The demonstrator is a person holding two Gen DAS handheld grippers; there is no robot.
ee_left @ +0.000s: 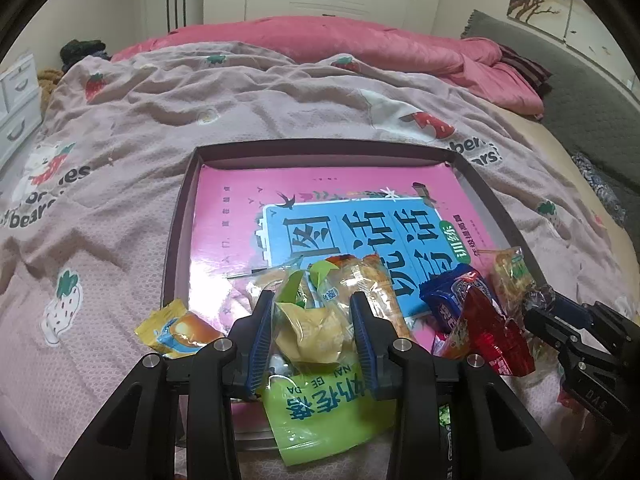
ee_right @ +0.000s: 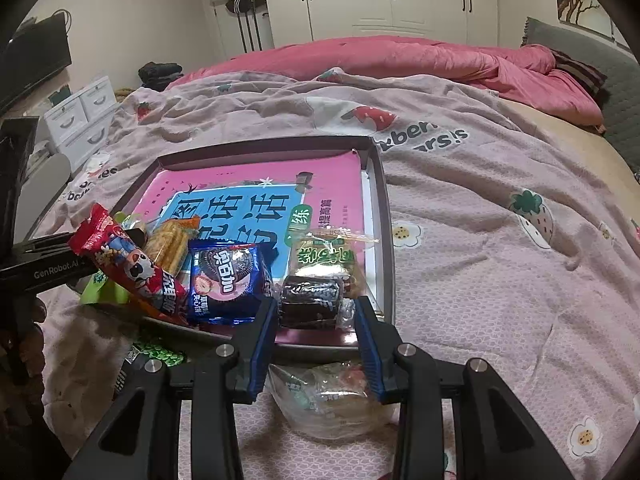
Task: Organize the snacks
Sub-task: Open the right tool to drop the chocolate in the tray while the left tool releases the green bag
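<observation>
The left gripper [ee_left: 314, 328] has its blue pads set narrow around a crumpled yellow-green packet [ee_left: 310, 330]; the pads seem to press its sides, so I judge it held, with the bright green wrapper [ee_left: 320, 412] trailing back beneath the fingers. Just left of that gripper a small yellow snack [ee_left: 178, 330] lies on the pink blanket [ee_left: 120, 184], outside the tray [ee_left: 176, 240]. Ahead of it a clear-wrapped biscuit stick [ee_left: 380, 284] rests on the pink book [ee_left: 240, 208] lining the tray, and to its right sit a blue cookie pack [ee_left: 444, 300] and a red packet [ee_left: 496, 332]. The right gripper [ee_right: 316, 320] is likewise narrow, its pads flanking a dark chocolate cake wrapper [ee_right: 310, 306] at the tray's near edge; whether it is truly pinched I cannot tell. Beneath it, on the blanket, lies a clear bag of sweets [ee_right: 332, 400]. The step in hand looks like sorting the heaped snacks inside the tray. The next move likely calls for carrying each packet forward to the bare part of the book and setting them apart in rows, then fetching the strays.
</observation>
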